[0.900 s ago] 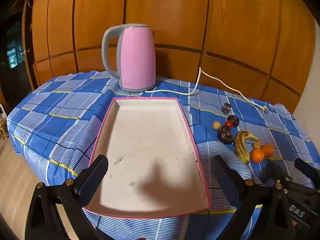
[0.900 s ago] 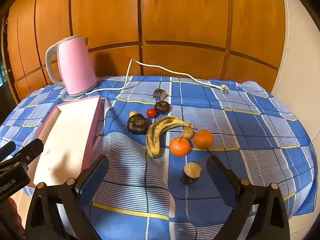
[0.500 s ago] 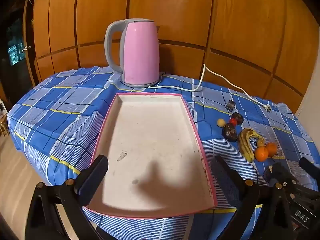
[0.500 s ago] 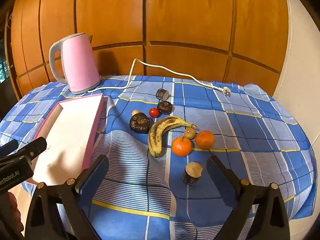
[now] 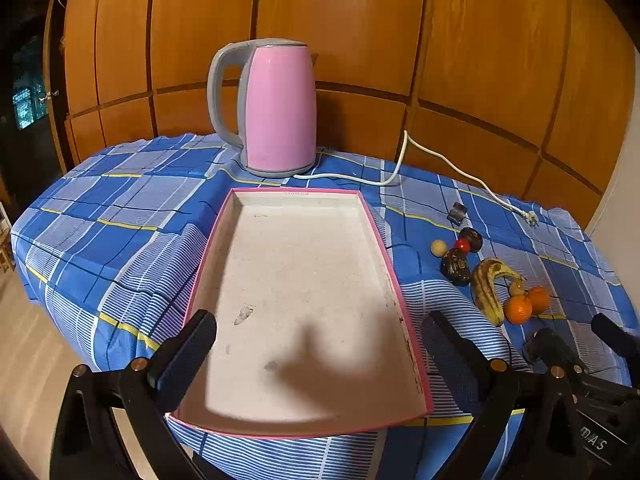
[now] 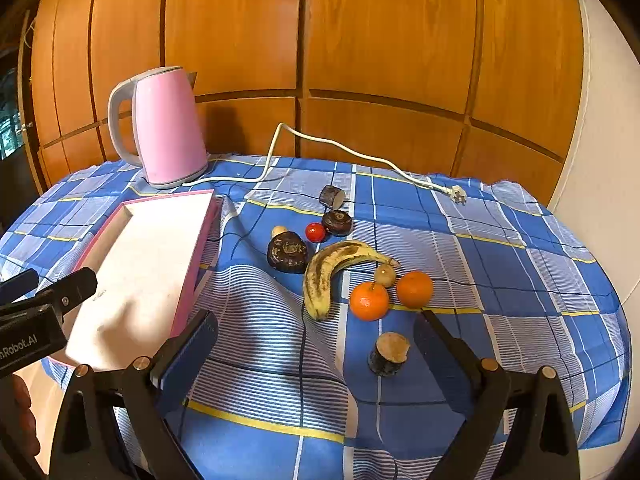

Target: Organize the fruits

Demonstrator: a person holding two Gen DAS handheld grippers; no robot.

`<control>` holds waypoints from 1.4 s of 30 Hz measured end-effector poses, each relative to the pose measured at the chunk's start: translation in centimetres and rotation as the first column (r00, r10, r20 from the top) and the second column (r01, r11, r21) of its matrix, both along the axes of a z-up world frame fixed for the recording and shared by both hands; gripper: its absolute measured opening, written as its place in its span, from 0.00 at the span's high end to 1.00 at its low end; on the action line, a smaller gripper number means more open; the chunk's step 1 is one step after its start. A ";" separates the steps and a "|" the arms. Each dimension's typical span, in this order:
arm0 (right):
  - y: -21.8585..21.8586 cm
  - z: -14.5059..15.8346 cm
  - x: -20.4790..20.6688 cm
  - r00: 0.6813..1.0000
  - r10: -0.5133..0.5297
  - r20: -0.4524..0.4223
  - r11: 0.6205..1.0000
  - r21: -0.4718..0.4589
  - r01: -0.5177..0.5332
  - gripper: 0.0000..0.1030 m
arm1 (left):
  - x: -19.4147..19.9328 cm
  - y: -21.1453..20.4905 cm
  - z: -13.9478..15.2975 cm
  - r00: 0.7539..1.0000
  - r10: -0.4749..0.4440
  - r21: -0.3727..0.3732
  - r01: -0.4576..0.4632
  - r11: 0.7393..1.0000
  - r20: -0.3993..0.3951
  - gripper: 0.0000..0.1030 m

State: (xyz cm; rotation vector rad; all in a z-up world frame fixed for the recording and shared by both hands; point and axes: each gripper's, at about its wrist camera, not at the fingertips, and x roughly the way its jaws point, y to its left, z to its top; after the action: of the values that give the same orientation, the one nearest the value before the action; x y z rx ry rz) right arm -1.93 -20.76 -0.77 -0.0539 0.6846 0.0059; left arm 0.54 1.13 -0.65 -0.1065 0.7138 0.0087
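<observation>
Shallow pink-rimmed rectangular tray lying bare, curved speckled banana beside glossy round oranges, left claw and right claw gaping wide, holding nothing

We see bare checked cloth between the pink-rimmed white tray and the spotted yellow banana; a cut brown stub stands by our right gripper, jaws wide.

Kettle: pink, grey handle
Tray: pink rim — white inside
Tablecloth: blue-and-white check, yellow lines
Banana: yellow — brown blotches
Tangerines: orange
Wall panels: orange-brown wood
</observation>
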 end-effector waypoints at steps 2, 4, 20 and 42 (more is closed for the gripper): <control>0.0 0.0 -0.1 1.000 0.001 0.002 1.000 0.001 -0.001 0.03 | 0.0 0.0 -0.1 1.000 -0.002 0.001 0.002 1.000 -0.003 0.00; 0.0 0.1 -0.2 1.000 0.002 0.010 1.000 0.002 -0.002 0.03 | 0.0 -0.2 -0.1 1.000 -0.007 0.004 0.007 1.000 -0.002 0.00; 0.2 0.1 -0.2 1.000 0.012 0.019 1.000 -0.002 -0.012 0.03 | 0.1 -0.1 -0.3 1.000 0.001 0.021 -0.001 1.000 -0.010 0.00; -0.6 0.1 -0.2 0.999 0.006 0.034 1.000 0.016 -0.006 0.03 | 0.2 -0.9 -0.3 1.000 -0.017 0.051 0.017 0.999 -0.017 0.00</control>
State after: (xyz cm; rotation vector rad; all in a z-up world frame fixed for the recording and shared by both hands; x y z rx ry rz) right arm -2.10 -21.40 -0.62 -0.0409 0.6505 0.0163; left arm 0.71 0.21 -0.93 -0.0513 0.7306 0.0117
